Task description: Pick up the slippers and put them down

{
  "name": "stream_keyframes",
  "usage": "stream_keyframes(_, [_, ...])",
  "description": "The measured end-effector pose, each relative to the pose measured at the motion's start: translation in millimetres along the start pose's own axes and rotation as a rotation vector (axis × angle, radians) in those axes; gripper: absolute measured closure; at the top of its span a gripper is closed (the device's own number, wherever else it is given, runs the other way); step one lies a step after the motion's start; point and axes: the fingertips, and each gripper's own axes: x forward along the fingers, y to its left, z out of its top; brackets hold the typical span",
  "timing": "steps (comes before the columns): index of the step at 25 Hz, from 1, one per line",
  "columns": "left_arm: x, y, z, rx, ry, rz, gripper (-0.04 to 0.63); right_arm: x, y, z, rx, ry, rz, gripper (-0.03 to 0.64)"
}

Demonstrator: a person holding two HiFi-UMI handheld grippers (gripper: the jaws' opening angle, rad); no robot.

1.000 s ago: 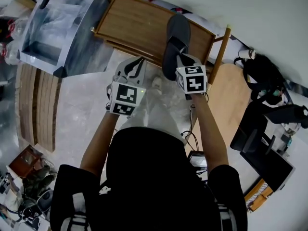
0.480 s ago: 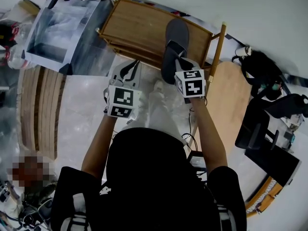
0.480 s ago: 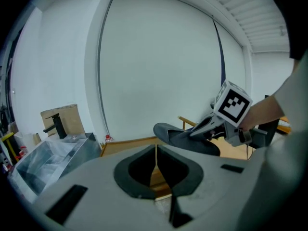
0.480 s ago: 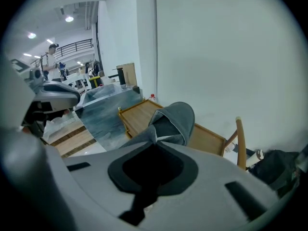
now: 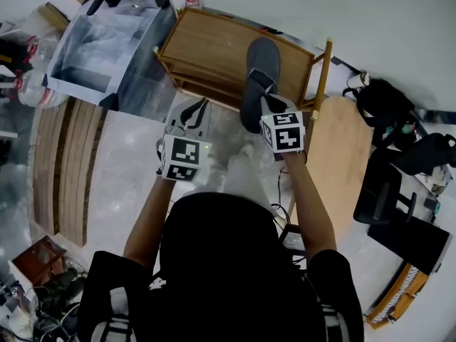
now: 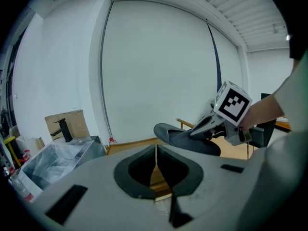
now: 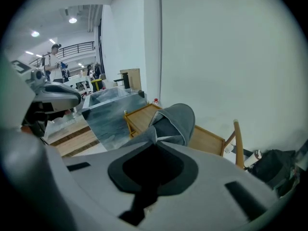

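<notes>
left claw (image 5: 194,112) is pinched together with nothing in it. just beside it, the right claw (image 5: 262,98) is clamped on the strap end of a grey slipper (image 5: 261,57), held in the air over the wooden rack (image 5: 206,48) by the white wall (image 5: 370,13).

— What is the right gripper (image 5: 265,100) carrying?

— It is clamping a grey slipper (image 5: 261,57) with a dark strap by its near end. The far end is reaching over the brown slatted wooden rack (image 5: 206,48).

— And the left gripper (image 5: 192,114)?

— It is hovering just beside the right one, pointing at the rack's near edge. A clear plastic box (image 5: 107,45) is sitting left of the rack.
</notes>
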Motion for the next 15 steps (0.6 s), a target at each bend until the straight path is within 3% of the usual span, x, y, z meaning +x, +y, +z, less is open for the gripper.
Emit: stream_keyframes(15, [-20,-15,29,0.034,-0.024,0.058,0.583,-45,0,21,-0.087,-0.089,0.027,0.607])
